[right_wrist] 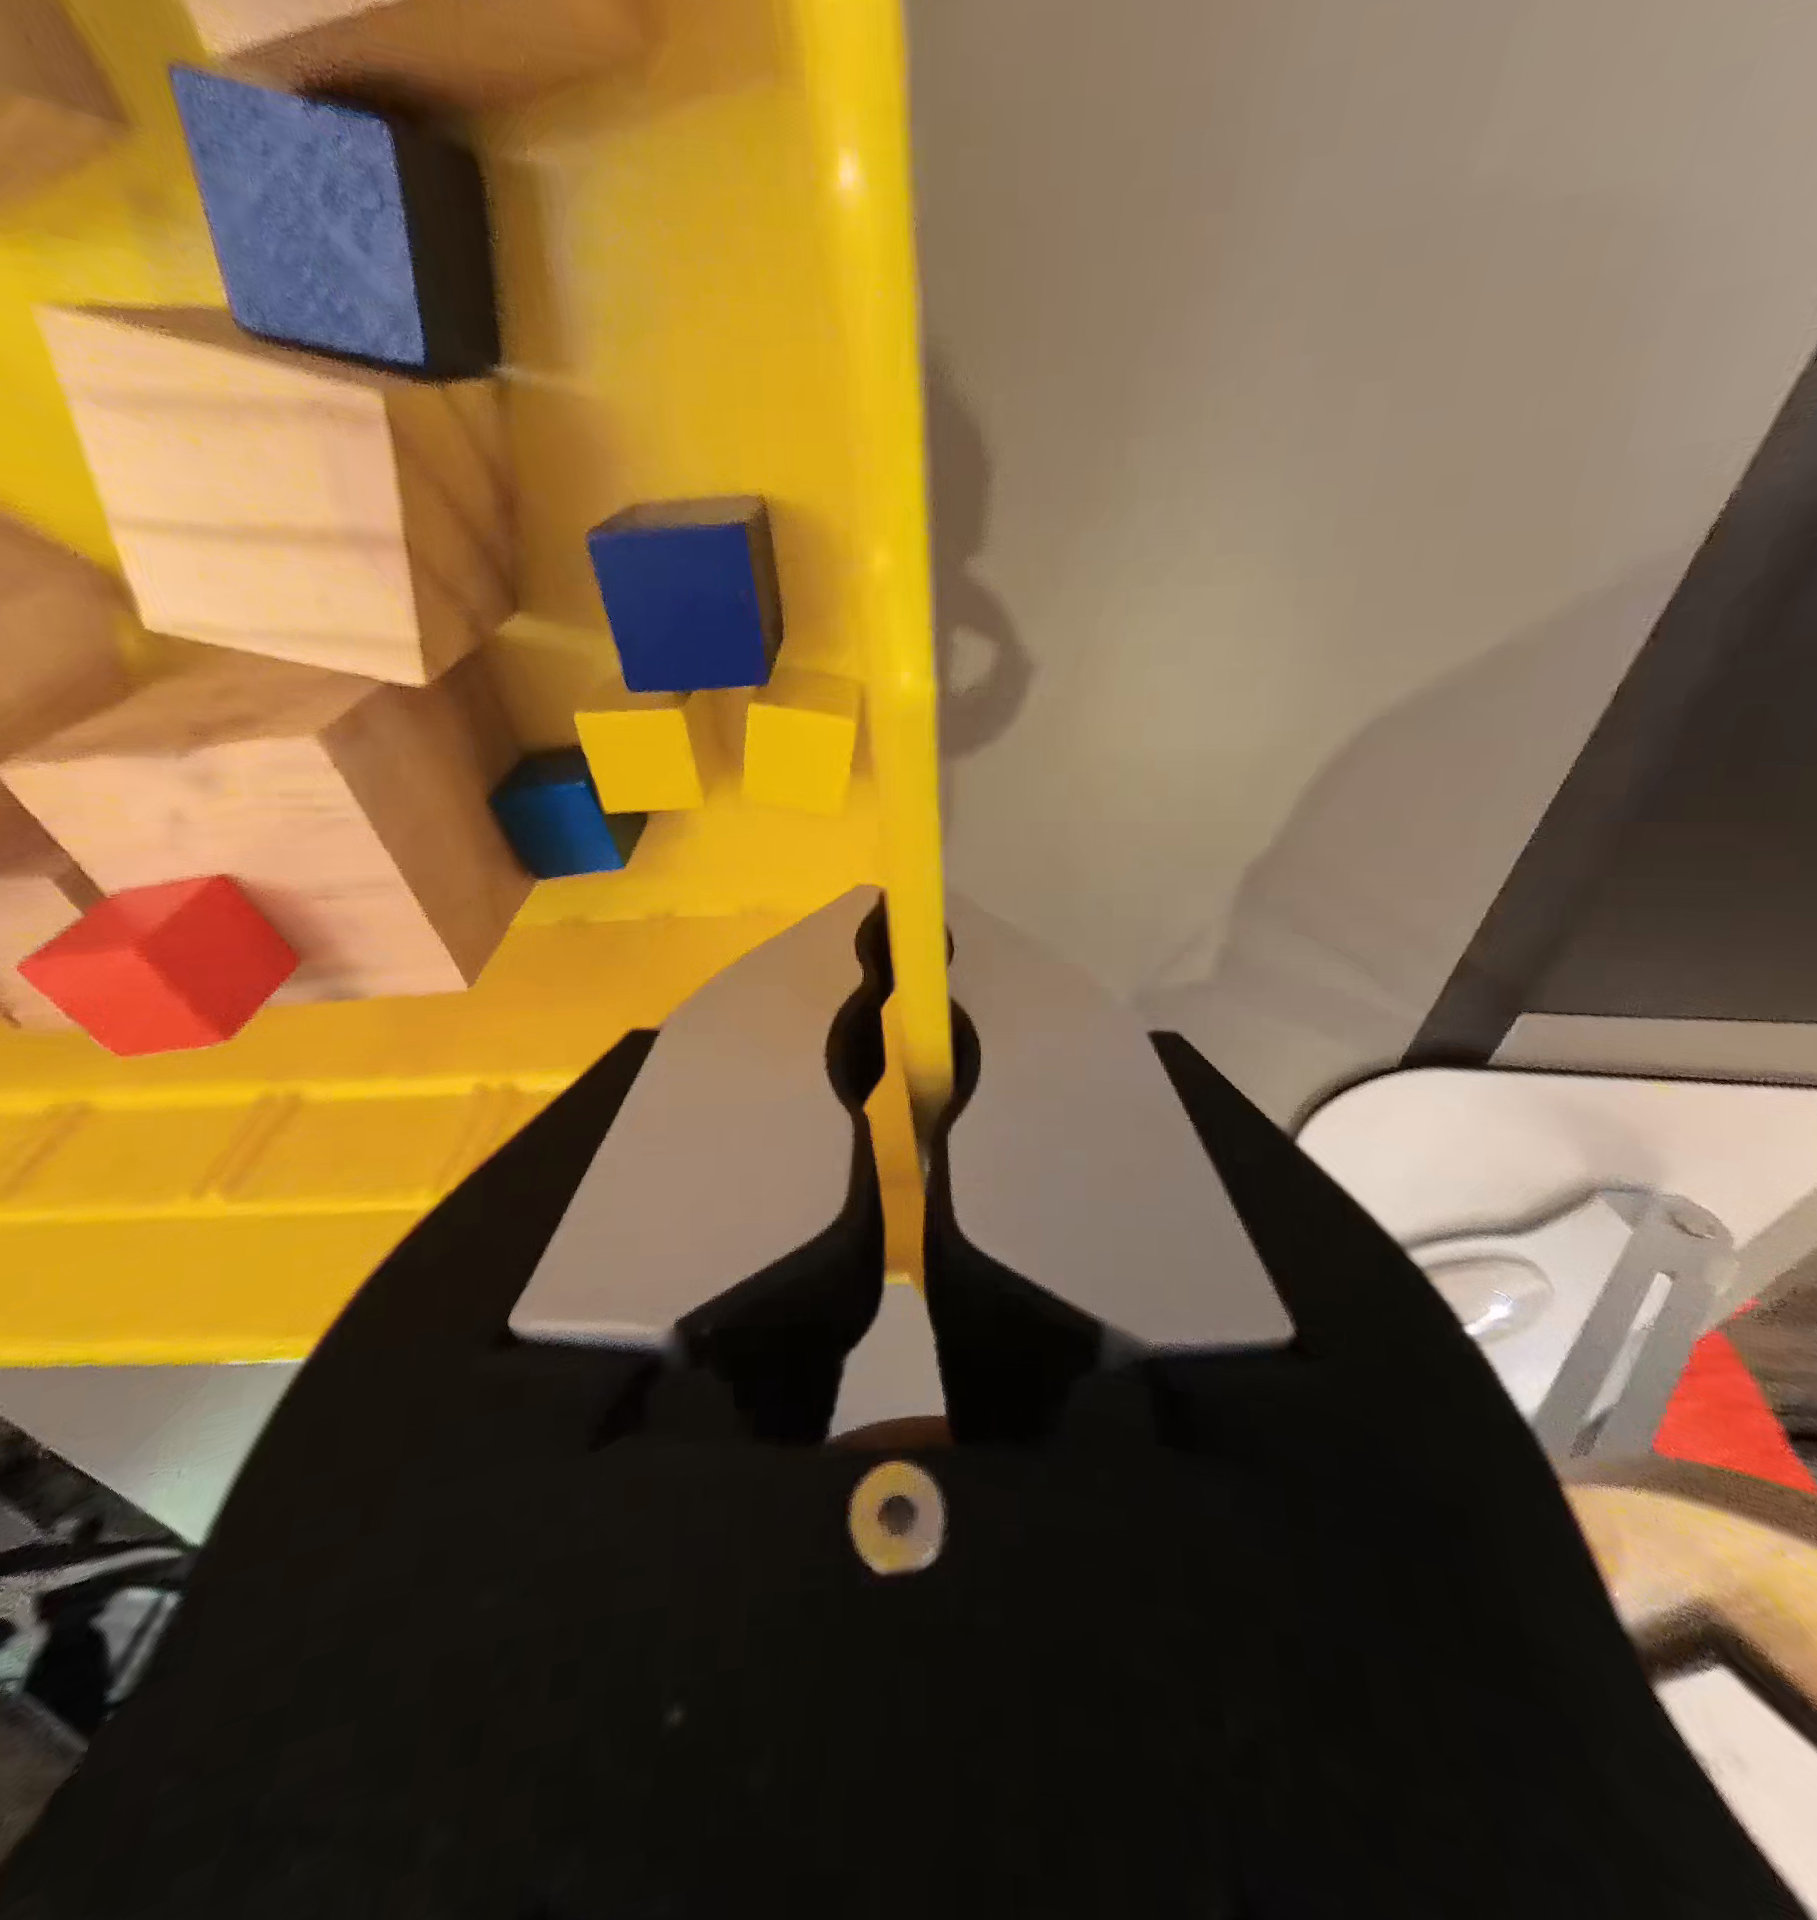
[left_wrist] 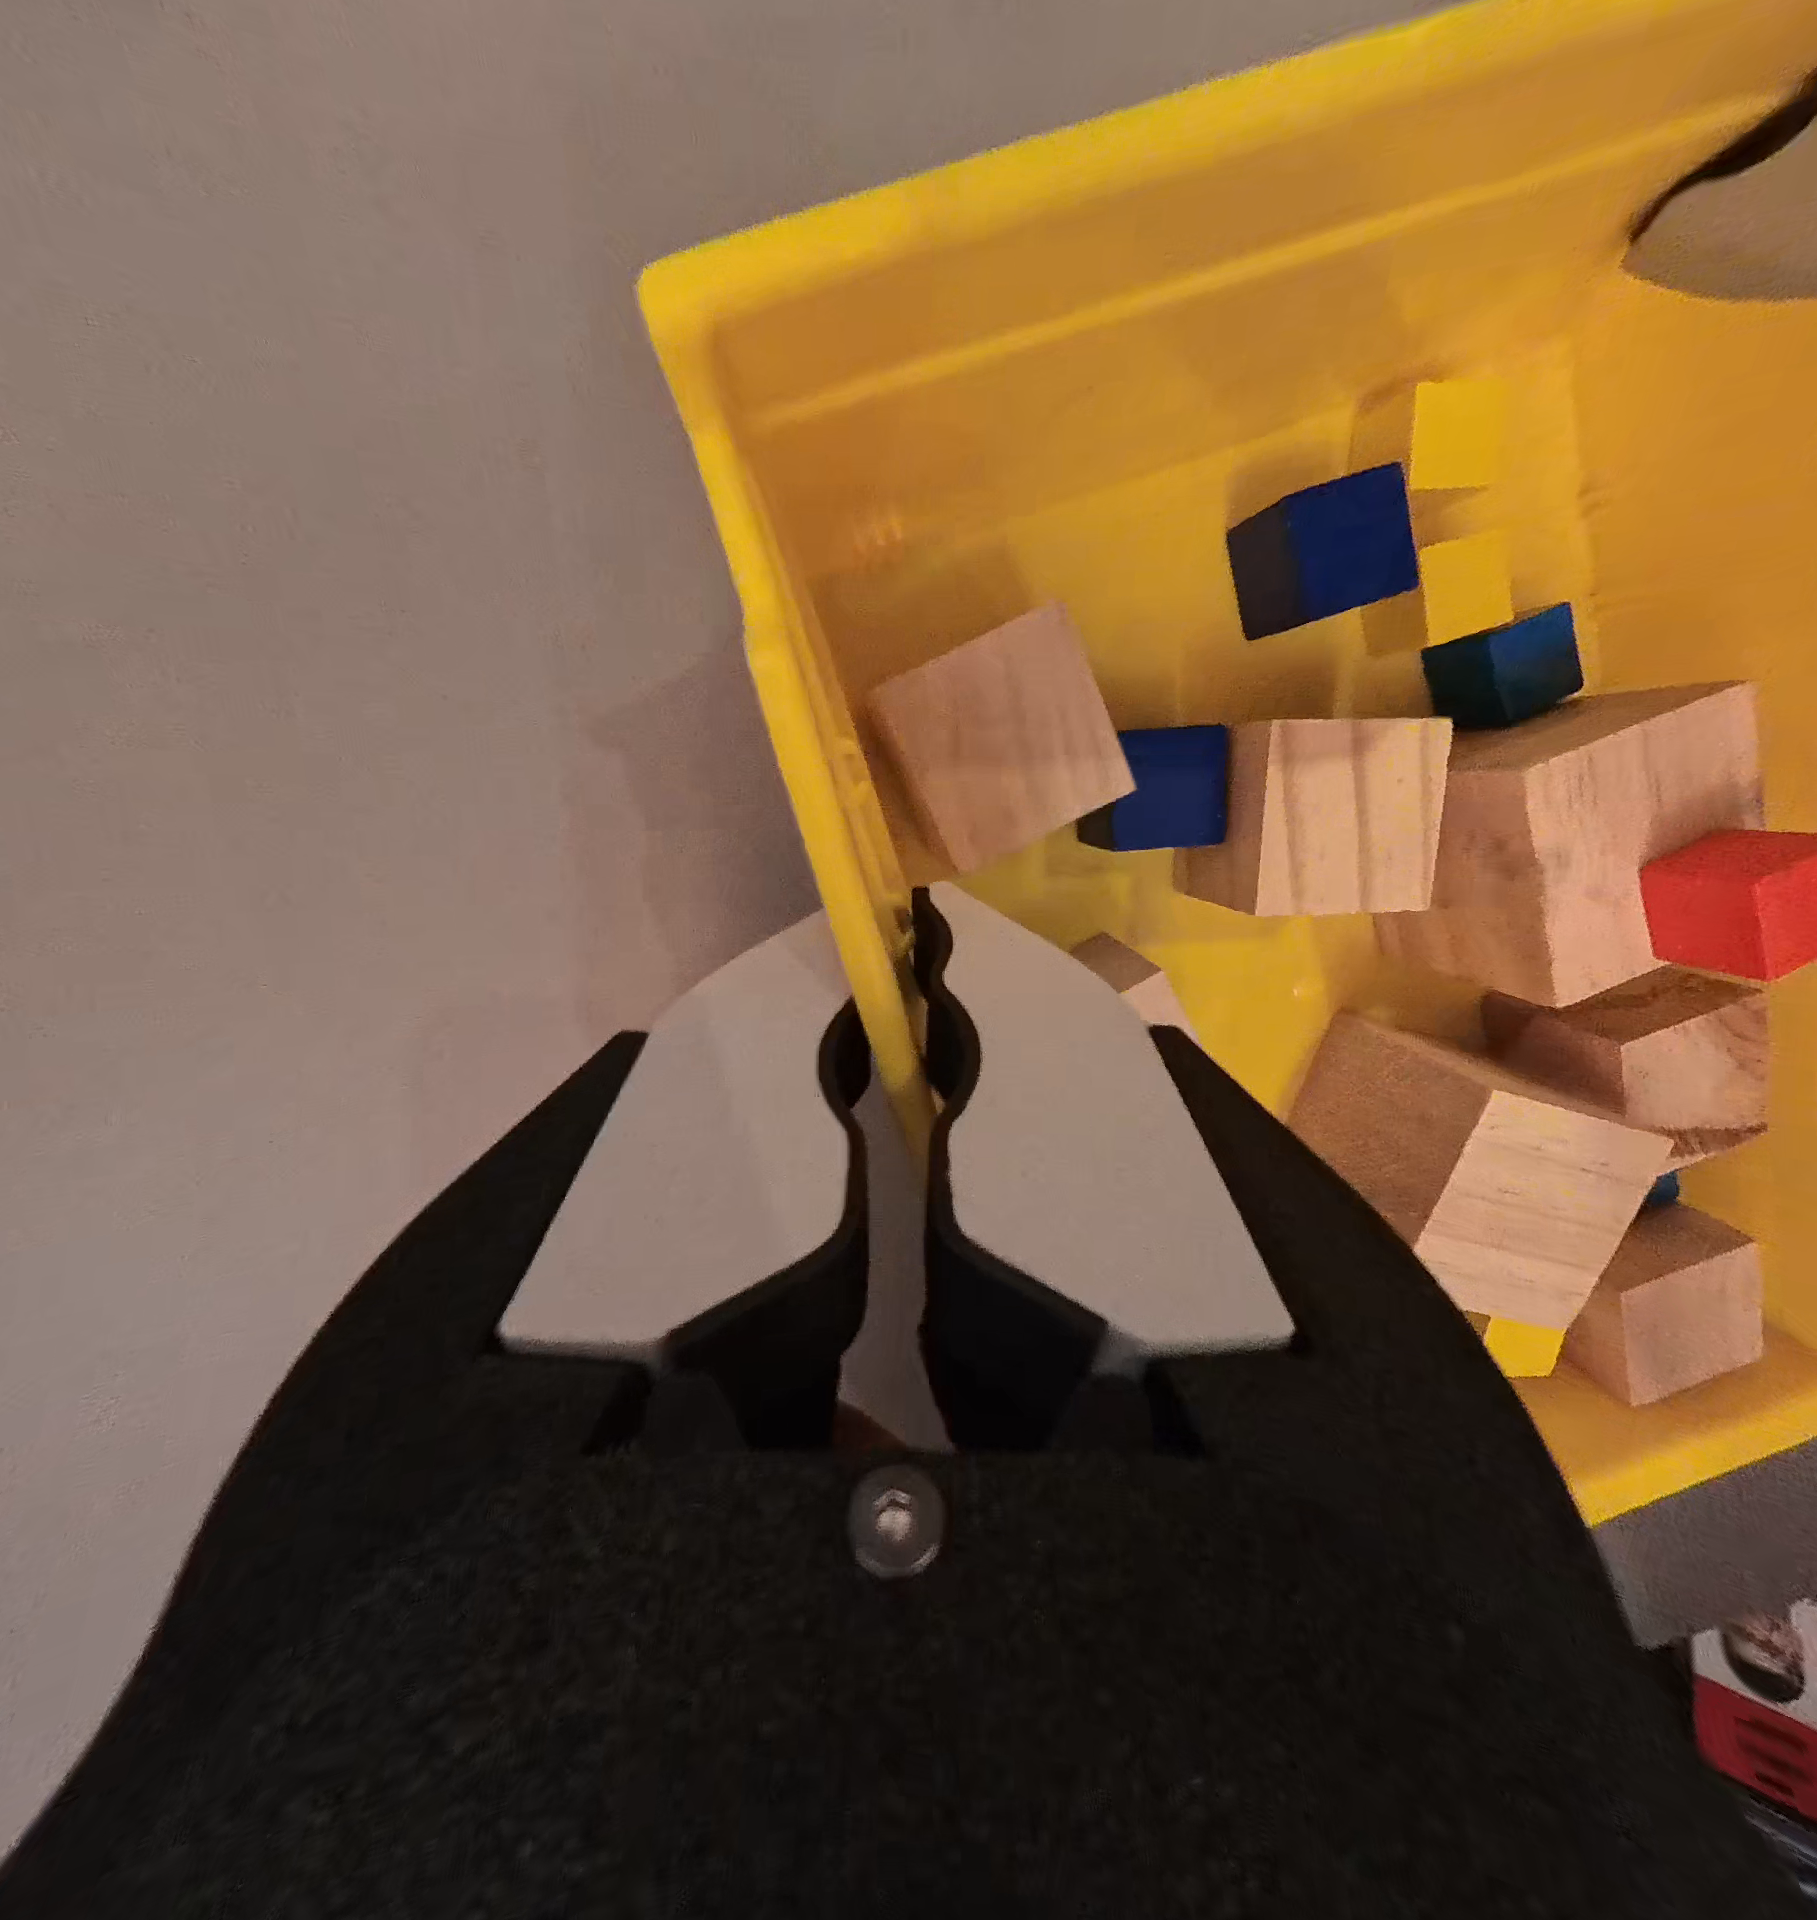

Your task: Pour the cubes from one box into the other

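The yellow box (left_wrist: pixel 1143 343) is the biggest thing in both views, tipped up with its open inside facing the cameras; in the left wrist view it fills the 1 to 4 o'clock part of the frame against a plain grey wall (left_wrist: pixel 312 520), and in the right wrist view it (right_wrist: pixel 675 1195) takes up the 9 to 12 o'clock part. The left gripper (left_wrist: pixel 899 997) rises from 6 o'clock, its black fingers pinching the box's thin side wall between them. The right gripper (right_wrist: pixel 909 997) does the same on the opposite side wall, fingers pressed onto the yellow rim. Inside the box the cubes lie jumbled and slightly blurred. The large plain wooden cubes (left_wrist: pixel 1569 842) cluster at about 3 o'clock in the left wrist view, some stacked against one another. Among them are smaller painted ones: blue cubes (left_wrist: pixel 1325 545) toward 1 o'clock, a red cube (left_wrist: pixel 1751 904) at 3 o'clock touching a wooden one, and small yellow cubes (left_wrist: pixel 1455 436) at 1 o'clock, just beside the blue. In the right wrist view a white object (right_wrist: pixel 1455 1143) sits at 4 o'clock beyond the fingers; what it is cannot be told.
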Demonstrator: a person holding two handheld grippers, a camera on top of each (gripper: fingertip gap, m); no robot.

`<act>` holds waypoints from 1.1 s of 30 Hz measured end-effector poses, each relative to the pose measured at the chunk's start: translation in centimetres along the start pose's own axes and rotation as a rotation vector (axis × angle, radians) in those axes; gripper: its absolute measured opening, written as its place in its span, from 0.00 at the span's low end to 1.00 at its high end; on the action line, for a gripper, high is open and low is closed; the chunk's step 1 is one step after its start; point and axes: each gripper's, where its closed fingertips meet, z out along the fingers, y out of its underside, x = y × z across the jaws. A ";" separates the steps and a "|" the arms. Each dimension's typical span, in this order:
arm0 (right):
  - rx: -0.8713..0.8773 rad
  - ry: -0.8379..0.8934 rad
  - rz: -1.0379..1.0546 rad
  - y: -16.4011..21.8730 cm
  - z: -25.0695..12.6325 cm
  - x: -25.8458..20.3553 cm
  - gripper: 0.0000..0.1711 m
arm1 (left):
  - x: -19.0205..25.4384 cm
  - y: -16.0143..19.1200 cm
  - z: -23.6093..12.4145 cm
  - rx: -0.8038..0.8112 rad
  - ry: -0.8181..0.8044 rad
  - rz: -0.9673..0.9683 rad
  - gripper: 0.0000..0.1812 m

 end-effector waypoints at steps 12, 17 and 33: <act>0.070 -0.024 0.112 17.8 -5.5 -2.9 0.03 | 15.6 -6.3 -3.3 0.010 -0.035 0.330 0.03; 0.067 -0.025 0.263 30.9 -9.6 -4.0 0.03 | 27.6 -11.7 -5.0 0.028 0.033 0.468 0.03; 0.140 0.152 0.737 66.9 -19.4 -0.9 0.03 | 61.2 -32.5 -7.3 0.139 0.101 0.893 0.02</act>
